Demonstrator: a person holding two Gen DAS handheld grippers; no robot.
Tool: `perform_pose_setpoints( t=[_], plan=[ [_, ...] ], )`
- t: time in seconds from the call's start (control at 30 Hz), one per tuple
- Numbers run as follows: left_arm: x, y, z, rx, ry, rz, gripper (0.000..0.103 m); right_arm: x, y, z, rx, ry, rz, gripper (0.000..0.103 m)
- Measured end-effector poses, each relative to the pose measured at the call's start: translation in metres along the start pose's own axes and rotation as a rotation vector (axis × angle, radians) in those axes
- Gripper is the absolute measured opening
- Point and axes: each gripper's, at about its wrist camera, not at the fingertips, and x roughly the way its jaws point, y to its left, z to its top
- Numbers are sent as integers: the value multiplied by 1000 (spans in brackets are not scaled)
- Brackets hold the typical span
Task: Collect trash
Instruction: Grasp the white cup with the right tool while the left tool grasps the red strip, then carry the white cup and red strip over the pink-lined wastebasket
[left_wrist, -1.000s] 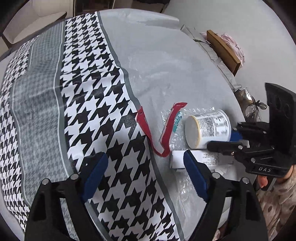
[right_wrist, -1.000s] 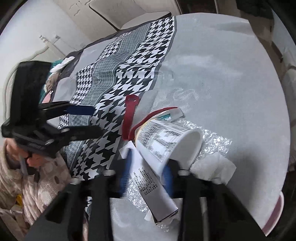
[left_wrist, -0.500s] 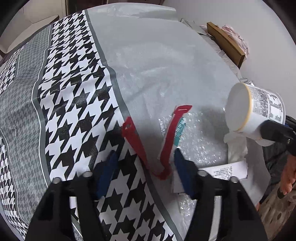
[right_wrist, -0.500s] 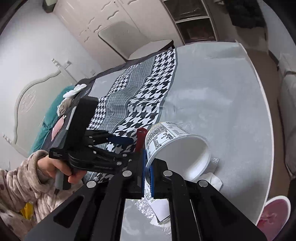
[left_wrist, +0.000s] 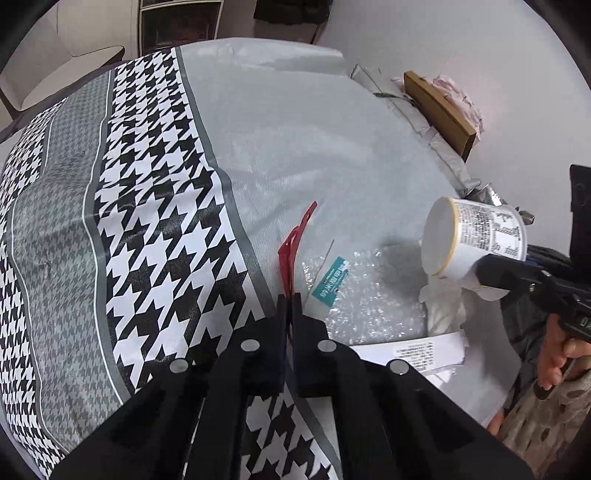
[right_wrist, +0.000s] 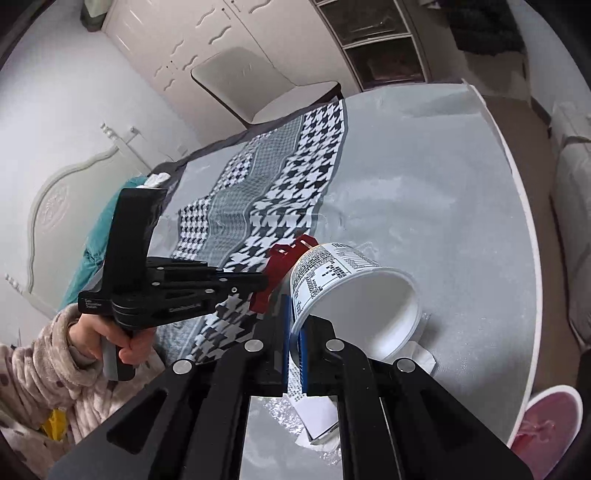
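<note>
My left gripper (left_wrist: 289, 306) is shut on a red plastic strip (left_wrist: 293, 243), which it holds lifted off the table; the strip also shows in the right wrist view (right_wrist: 282, 266). My right gripper (right_wrist: 294, 325) is shut on the rim of a white paper cup (right_wrist: 354, 291) with printed text and holds it tilted above the table; the cup shows at the right of the left wrist view (left_wrist: 469, 240). On the table lie bubble wrap with a teal label (left_wrist: 354, 299), a crumpled tissue (left_wrist: 443, 306) and a white printed box (left_wrist: 413, 350).
A houndstooth cloth (left_wrist: 147, 229) covers the left part of the round grey table (right_wrist: 443, 206). A wooden board (left_wrist: 439, 110) and wrapped things lie at the far right edge. A chair (right_wrist: 258, 85) stands behind the table. A pink slipper (right_wrist: 546, 417) is on the floor.
My left gripper closed on the red strip and lifted it off the table. My right gripper raised the cup a little higher.
</note>
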Motion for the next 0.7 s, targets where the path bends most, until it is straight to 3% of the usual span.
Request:
perform_pose_setpoints(
  t=[0.33,0.7],
  plan=[
    [-77,-7,-3,18,-88,-28,2,-36,27,-1,-50,-12,19,3],
    [-142,-41,-17,94,-170,-14,2,-110,44,-8,-109,-72,-43,3]
  ],
)
